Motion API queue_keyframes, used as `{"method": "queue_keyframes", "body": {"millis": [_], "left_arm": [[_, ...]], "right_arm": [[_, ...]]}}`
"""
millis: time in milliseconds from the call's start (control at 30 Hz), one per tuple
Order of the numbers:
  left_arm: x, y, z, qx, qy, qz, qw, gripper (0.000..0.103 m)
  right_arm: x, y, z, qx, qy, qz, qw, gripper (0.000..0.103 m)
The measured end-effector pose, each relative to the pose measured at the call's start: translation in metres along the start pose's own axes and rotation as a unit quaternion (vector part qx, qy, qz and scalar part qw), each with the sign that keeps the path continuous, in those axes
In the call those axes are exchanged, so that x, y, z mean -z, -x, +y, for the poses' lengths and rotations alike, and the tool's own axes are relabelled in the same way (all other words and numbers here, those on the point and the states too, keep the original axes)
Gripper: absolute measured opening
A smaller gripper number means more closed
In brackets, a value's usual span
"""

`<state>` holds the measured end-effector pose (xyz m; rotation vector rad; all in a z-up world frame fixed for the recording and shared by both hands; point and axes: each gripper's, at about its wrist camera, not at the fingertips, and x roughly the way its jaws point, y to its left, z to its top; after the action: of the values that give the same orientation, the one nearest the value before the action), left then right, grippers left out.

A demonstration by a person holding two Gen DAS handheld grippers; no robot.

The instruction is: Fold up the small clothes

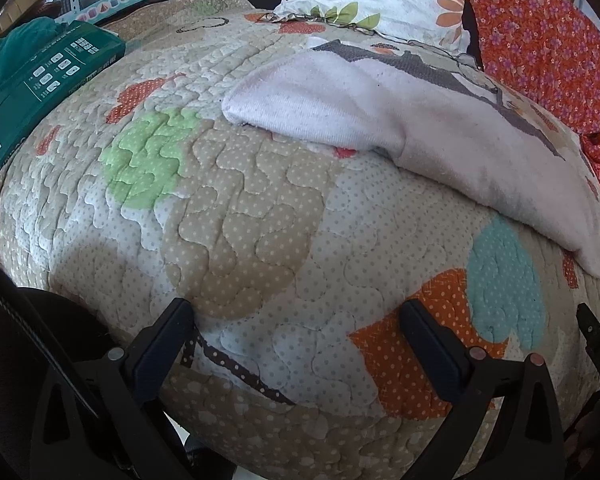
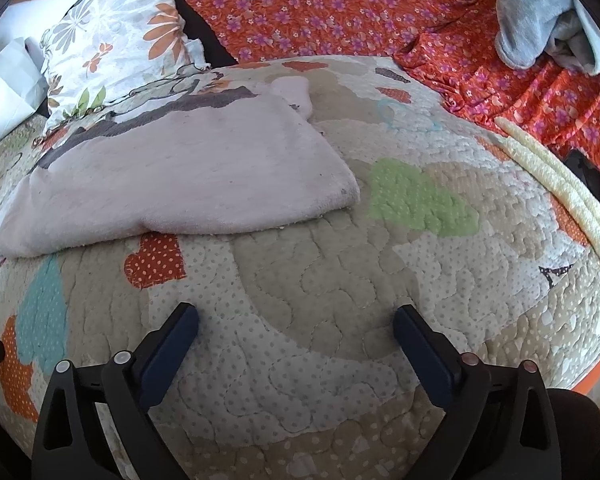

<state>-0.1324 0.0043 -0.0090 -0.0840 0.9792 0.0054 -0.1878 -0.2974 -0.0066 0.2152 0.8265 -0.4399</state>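
garment (image 2: pixel 172 176): fuzzy matt knit | quilt (image 2: pixel 300 280): stitched dotted cotton, matt | box (image 1: pixel 40 84): smooth card

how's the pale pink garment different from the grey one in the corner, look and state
The pale pink garment lies spread flat on the quilt, folded over on itself with a straight edge; the grey garment sits bunched in a loose heap on the orange floral sheet. The pink one is near the floral pillow; the grey one lies at the far right. Both look soft and fleecy, and neither is held.
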Motion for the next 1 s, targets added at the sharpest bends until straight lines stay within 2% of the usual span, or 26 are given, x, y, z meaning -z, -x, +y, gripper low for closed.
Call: {"method": "queue_keyframes", "body": {"millis": [333,767,1000], "left_arm": [[0.003,0.001,0.000,0.002,-0.001,-0.011,0.9999,0.103],[0.003,0.005,0.002,0.002,-0.001,0.004,1.0000,0.103],[-0.008,0.029,0.010,0.035,0.029,-0.011,0.9989,0.103]], "right_arm": [[-0.001,-0.002,-0.003,-0.010,-0.023,-0.001,1.000,0.103],[0.003,0.000,-0.003,-0.005,-0.031,-0.007,0.999,0.103],[0.002,0.000,-0.003,-0.005,-0.021,-0.003,1.000,0.103]]}}
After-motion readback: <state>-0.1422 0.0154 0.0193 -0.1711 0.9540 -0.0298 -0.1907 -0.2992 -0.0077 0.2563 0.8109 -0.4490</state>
